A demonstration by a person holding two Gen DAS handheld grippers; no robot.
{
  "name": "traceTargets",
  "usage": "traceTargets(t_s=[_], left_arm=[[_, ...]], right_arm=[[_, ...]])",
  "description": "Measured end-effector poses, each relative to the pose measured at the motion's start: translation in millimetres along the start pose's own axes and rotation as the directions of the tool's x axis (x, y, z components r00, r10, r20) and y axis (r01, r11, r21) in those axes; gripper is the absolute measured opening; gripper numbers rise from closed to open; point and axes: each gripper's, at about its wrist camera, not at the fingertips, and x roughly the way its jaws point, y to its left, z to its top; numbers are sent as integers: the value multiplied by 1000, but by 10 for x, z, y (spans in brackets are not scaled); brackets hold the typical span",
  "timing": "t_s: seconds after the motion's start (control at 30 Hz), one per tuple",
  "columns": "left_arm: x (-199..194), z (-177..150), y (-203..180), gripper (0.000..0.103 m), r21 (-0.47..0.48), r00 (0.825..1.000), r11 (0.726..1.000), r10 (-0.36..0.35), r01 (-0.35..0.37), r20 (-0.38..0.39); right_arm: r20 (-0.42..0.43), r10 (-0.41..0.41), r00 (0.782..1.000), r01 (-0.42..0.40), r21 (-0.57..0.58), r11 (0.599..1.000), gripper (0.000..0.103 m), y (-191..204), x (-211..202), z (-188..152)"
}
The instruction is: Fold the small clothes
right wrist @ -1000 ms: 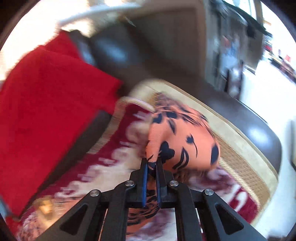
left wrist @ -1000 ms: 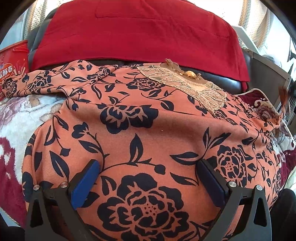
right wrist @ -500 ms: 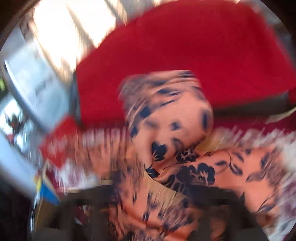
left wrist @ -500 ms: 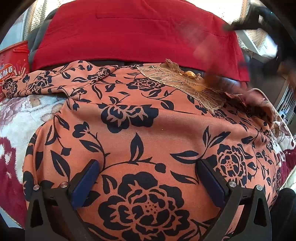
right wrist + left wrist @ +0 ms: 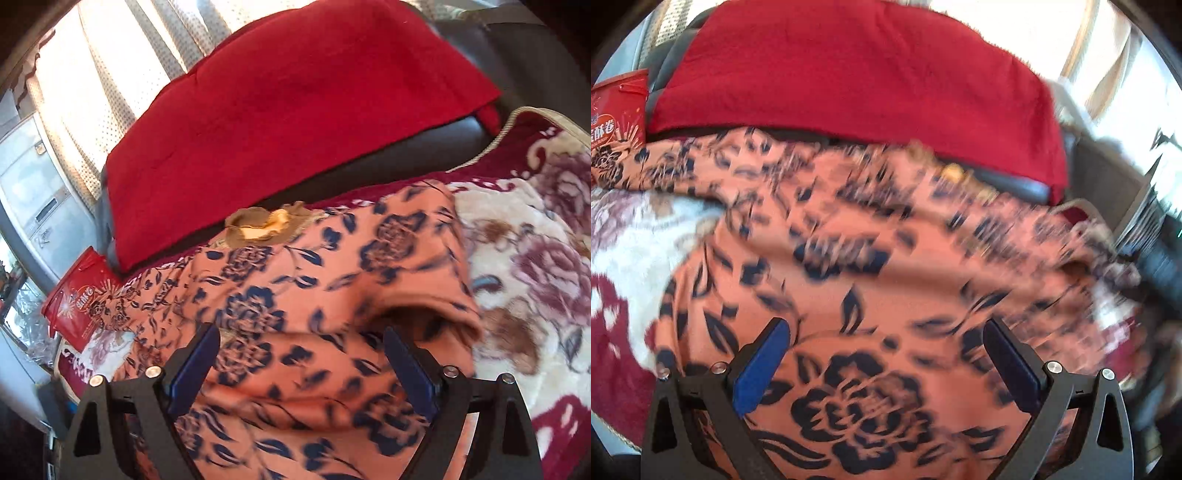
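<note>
An orange garment with dark blue flowers [image 5: 886, 258] lies spread on a floral blanket, its beige lace collar [image 5: 258, 225] at the far edge. Its right sleeve [image 5: 417, 266] now lies folded over the body. My left gripper [image 5: 886, 365] hovers open just above the lower part of the garment, nothing between its blue pads. My right gripper [image 5: 301, 363] is open too, low over the folded sleeve and the garment's right side, holding nothing. The left sleeve [image 5: 665, 166] stretches out to the left.
A red cloth [image 5: 849, 74] drapes the dark sofa back behind the garment. A red snack box [image 5: 617, 110] stands at the far left. The cream and maroon floral blanket [image 5: 535, 258] covers the seat. Curtains [image 5: 110, 74] hang behind.
My right gripper carried the right sleeve across over the garment, let go and opened, then came down over it. The left gripper rose slightly and stayed open.
</note>
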Motion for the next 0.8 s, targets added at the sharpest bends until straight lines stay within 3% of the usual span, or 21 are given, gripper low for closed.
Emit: traceTargets(t_s=[0.1,0.27,0.3,0.4,0.53,0.57,0.6,0.63,0.67,0.73,0.8], left_arm=[[-97,361,-21,103,-72,993,990,-116,117,19],[286,981,114,103,-238,979,951,-204,196,-11],[497,1068,221,102,-319,977,929,-211,188,-41],[928,1147,436,80,-462,971,876,-212,139,-110],[1320,1122,527,76,-520,967,853,-158,32,-200],[1363,1119,536,70,-525,968,851,-148,22,-200],[1382,1142,537,60,-518,971,855,-132,11,-198],[1390,1159,532,20,-500,973,866,-101,-17,-207],[1379,1173,524,7,-485,972,873,-70,-49,-224],[1207,1216,476,7,-468,985,882,-33,-50,-167],[721,1254,256,7,-365,1000,931,21,-21,-3]], right_arm=[[-34,15,999,-14,50,999,92,-147,189,-230],[-16,60,998,-58,102,993,96,-275,215,-250],[-11,76,997,-74,121,990,96,-308,215,-248],[-3,111,994,-109,157,982,96,-390,183,-245],[3,133,991,-131,188,973,96,-459,157,-233],[3,133,991,-131,189,973,96,-430,200,-239],[3,133,991,-131,187,974,96,-404,230,-242],[3,132,991,-131,187,974,96,-404,231,-243],[3,133,991,-131,186,974,96,-404,233,-242],[3,136,991,-134,187,973,96,-405,238,-244],[4,138,990,-136,187,973,95,-404,244,-247]])
